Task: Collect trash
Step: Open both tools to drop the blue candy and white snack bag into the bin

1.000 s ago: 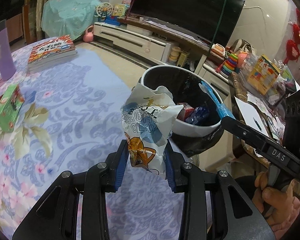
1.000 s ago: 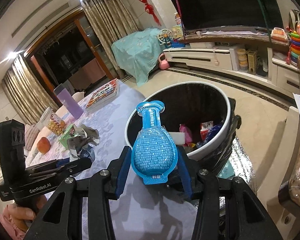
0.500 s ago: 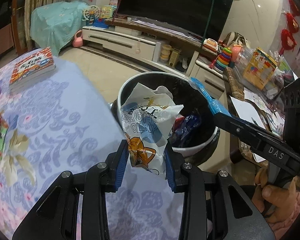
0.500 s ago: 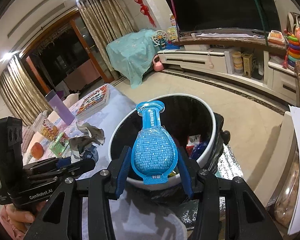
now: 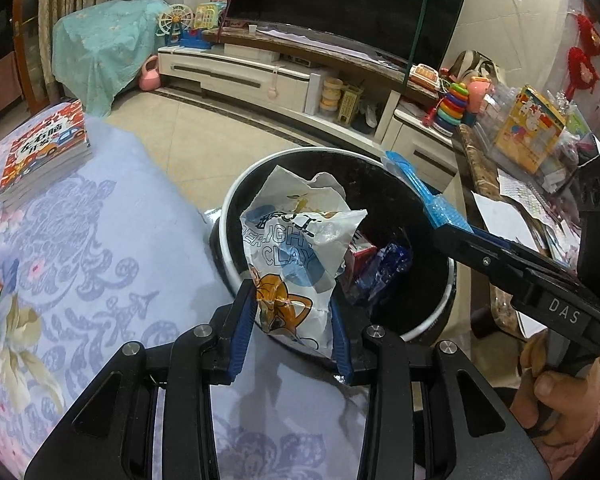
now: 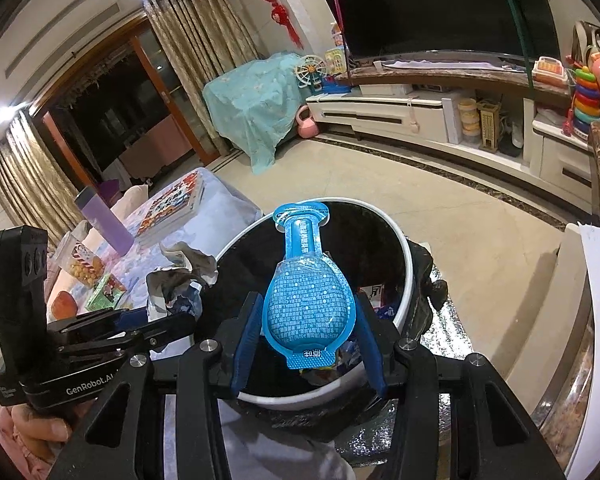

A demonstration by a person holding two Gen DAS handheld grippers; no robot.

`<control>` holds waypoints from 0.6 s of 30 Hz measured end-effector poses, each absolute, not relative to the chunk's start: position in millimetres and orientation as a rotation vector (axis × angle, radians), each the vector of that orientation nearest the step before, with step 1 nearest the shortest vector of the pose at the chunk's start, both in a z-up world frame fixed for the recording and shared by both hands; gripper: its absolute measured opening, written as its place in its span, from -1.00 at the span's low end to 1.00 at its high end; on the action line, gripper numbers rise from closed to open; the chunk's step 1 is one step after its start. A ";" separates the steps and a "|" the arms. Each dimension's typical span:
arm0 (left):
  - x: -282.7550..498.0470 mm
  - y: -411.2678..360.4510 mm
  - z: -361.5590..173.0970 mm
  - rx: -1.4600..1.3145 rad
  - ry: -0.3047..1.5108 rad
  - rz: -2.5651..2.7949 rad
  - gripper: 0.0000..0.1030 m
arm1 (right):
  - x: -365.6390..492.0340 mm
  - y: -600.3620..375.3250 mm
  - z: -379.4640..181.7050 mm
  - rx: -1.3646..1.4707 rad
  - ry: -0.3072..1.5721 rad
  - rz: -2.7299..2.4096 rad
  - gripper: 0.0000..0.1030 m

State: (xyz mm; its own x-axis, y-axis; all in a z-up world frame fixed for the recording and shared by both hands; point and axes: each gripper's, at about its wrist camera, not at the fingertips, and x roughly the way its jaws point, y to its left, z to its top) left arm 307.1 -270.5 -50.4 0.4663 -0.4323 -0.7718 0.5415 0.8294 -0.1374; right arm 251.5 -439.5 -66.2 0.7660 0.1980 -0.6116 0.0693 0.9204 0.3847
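My left gripper [image 5: 293, 332] is shut on a crumpled white clay wrapper [image 5: 300, 248] with a cartoon print, held over the near rim of the round white-rimmed trash bin [image 5: 448, 300]. My right gripper [image 6: 308, 340] is shut on a blue bulb-shaped plastic pack [image 6: 309, 292], hanging above the open bin [image 6: 406, 264]. The bin has a black liner and holds red and blue wrappers [image 5: 384, 268]. In the left wrist view the right gripper [image 5: 452, 228] reaches in from the right with the blue pack [image 5: 420, 192]. In the right wrist view the left gripper [image 6: 172, 320] carries the wrapper [image 6: 180, 276] at the left.
A table with a blue floral cloth [image 5: 100, 240] lies to the left, with a stack of books [image 5: 44, 148], a green box [image 6: 104, 294] and a purple bottle [image 6: 102, 220]. A cluttered side table [image 5: 520, 184] stands right of the bin. A TV cabinet [image 5: 280, 76] lines the far wall.
Both grippers have moved forward from over the table to above the bin's opening, each still holding its piece of trash. The bin now fills more of both views.
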 end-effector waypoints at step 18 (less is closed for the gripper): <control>319.0 -279.7 -49.5 0.164 0.900 -0.567 0.22 | 255.4 -450.7 -66.3 0.420 0.704 0.055 0.21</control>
State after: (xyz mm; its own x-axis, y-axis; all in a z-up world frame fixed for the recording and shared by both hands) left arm 319.0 -279.7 -49.5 0.4869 -0.3965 -0.7783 0.5306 0.8421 -0.0970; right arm 255.4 -450.7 -66.3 0.7646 0.1887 -0.6163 0.0903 0.9154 0.3924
